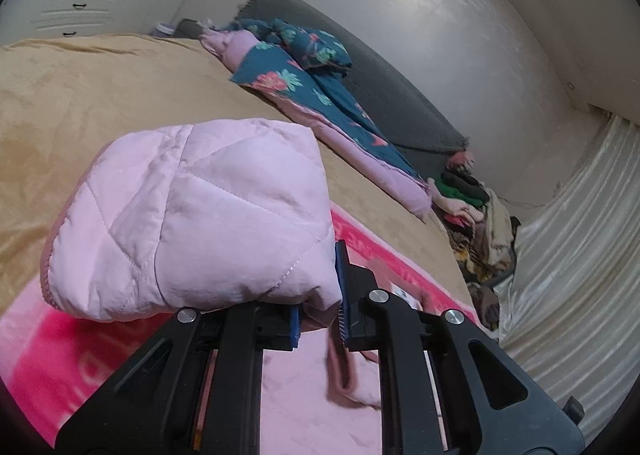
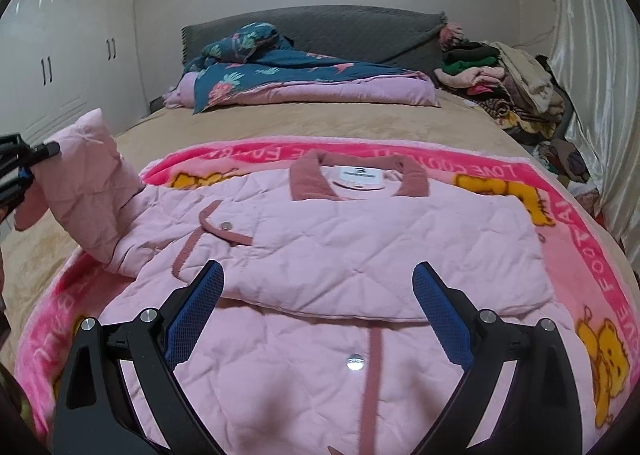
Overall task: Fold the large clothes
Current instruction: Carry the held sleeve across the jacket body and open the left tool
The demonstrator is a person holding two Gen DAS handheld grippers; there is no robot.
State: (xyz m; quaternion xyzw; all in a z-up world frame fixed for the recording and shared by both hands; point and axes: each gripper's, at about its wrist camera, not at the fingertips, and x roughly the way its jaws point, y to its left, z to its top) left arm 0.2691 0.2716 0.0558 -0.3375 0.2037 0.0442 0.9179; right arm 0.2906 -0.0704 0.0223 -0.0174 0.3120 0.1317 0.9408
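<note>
A pale pink quilted jacket (image 2: 360,239) with a darker pink collar lies front up on a pink cartoon blanket (image 2: 592,255) on the bed. Its right side is folded over the body. My left gripper (image 1: 320,319) is shut on the end of the jacket's left sleeve (image 1: 208,215) and holds it raised above the bed. It shows at the left edge of the right wrist view (image 2: 28,171), with the sleeve (image 2: 92,183) lifted. My right gripper (image 2: 316,295) is open and empty, hovering over the jacket's lower front.
A tan bedspread (image 2: 320,123) covers the bed. A teal floral and pink quilt (image 2: 304,83) lies by the grey headboard (image 2: 340,27). A pile of clothes (image 2: 512,79) sits at the right, by a curtain (image 2: 600,95). White wardrobes (image 2: 60,55) stand at the left.
</note>
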